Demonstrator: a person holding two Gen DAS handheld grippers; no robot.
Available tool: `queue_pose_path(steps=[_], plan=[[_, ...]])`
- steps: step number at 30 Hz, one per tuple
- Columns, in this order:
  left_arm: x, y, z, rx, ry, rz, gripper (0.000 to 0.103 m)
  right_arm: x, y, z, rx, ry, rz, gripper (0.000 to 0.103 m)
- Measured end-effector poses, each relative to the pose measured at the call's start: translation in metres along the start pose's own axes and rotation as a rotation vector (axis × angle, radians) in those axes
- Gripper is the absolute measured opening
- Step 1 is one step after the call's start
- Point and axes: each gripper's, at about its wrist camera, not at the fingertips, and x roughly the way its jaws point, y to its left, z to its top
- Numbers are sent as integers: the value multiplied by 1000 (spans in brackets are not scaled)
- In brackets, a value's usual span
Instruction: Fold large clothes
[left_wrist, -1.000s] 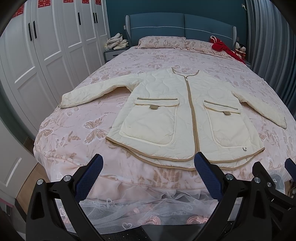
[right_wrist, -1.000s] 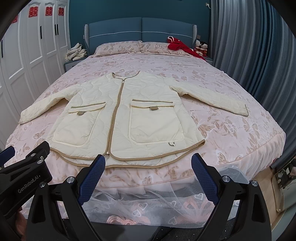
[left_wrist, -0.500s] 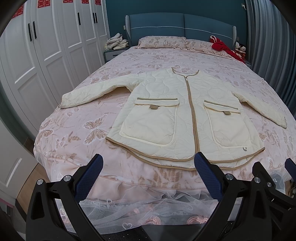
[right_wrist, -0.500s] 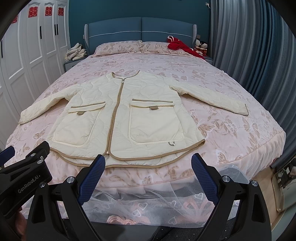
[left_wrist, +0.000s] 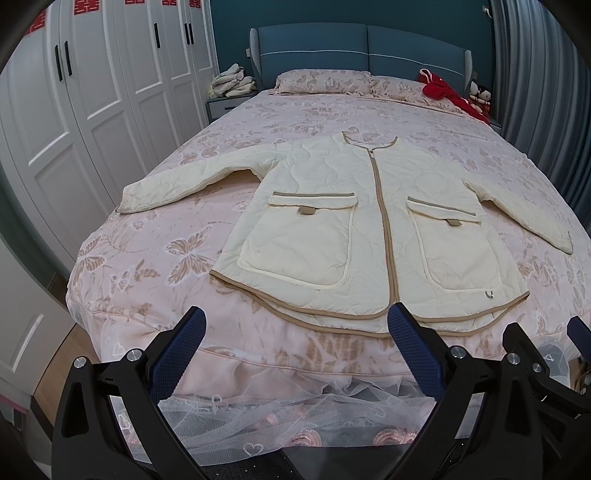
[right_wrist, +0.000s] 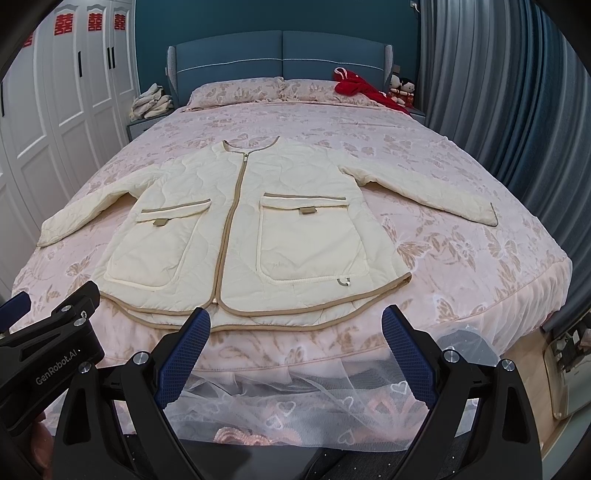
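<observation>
Jacket (left_wrist: 373, 236) lay flat and zipped near the foot edge of the bed (left_wrist: 147, 273), sleeves spread. I held left gripper (left_wrist: 295, 347) and right gripper (right_wrist: 295, 345) wide apart, empty. I judged each sleeve cuff should be pinched first, folded inward evenly.

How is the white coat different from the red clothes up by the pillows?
The coat is cream with tan trim; the red clothes are bright red. The coat lies spread flat, sleeves out, zipped; the red clothes sit in a crumpled heap. The coat is near the foot of the bed, close to the grippers; the red clothes are far off by the headboard. Both rest on the pink bed.
</observation>
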Motion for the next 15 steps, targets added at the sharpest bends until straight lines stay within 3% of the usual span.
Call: queue_pose_path(steps=[15], plan=[[3,-1,-3,2,9,1,96,5,-1,-6,6,20,1,92]])
